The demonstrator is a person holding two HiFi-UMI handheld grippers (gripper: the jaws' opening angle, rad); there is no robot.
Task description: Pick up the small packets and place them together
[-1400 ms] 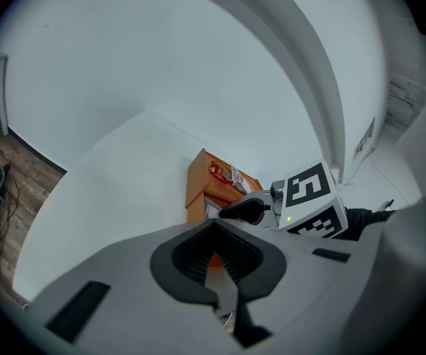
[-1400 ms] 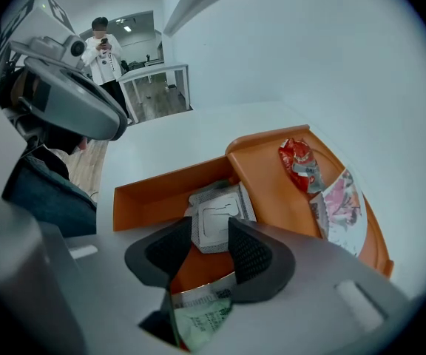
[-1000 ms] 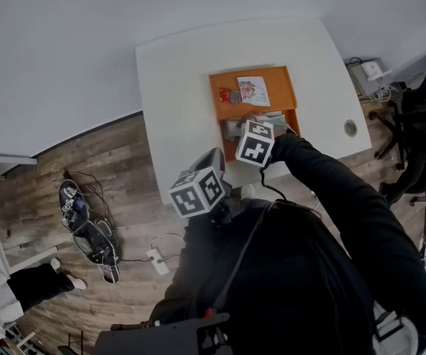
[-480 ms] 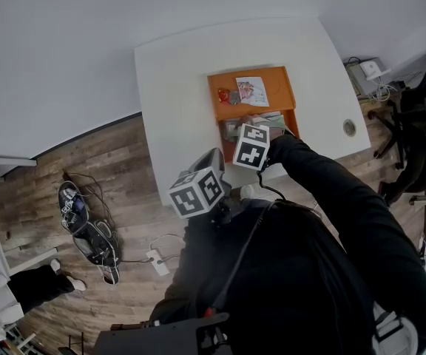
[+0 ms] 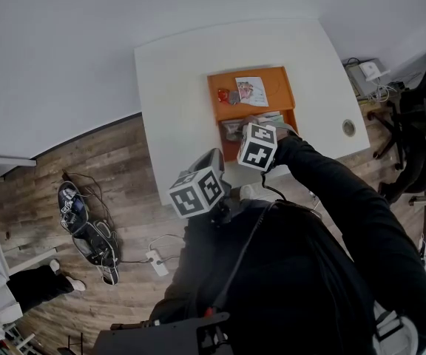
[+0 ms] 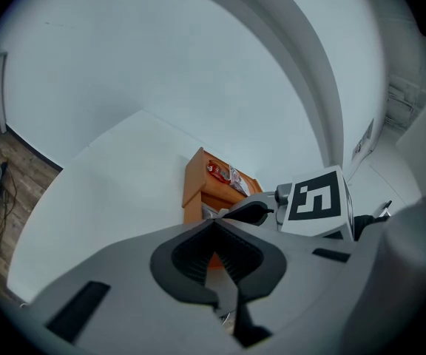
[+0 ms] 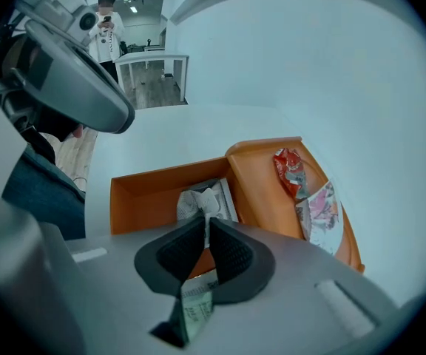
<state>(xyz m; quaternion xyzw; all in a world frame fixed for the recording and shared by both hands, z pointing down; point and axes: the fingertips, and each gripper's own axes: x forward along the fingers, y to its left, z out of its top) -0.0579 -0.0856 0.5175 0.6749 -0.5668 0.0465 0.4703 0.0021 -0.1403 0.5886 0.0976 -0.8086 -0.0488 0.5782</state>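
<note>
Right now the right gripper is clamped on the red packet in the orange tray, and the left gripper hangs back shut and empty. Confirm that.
Not the red packet. The right gripper view shows the right gripper, whose jaws have just been closing, clamped on a pale printed packet in the orange tray; the red packet lies untouched. The left gripper is shut and empty.

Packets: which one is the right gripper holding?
The pale printed packet that the right gripper has just closed on; the red packet and floral packet lie free.
</note>
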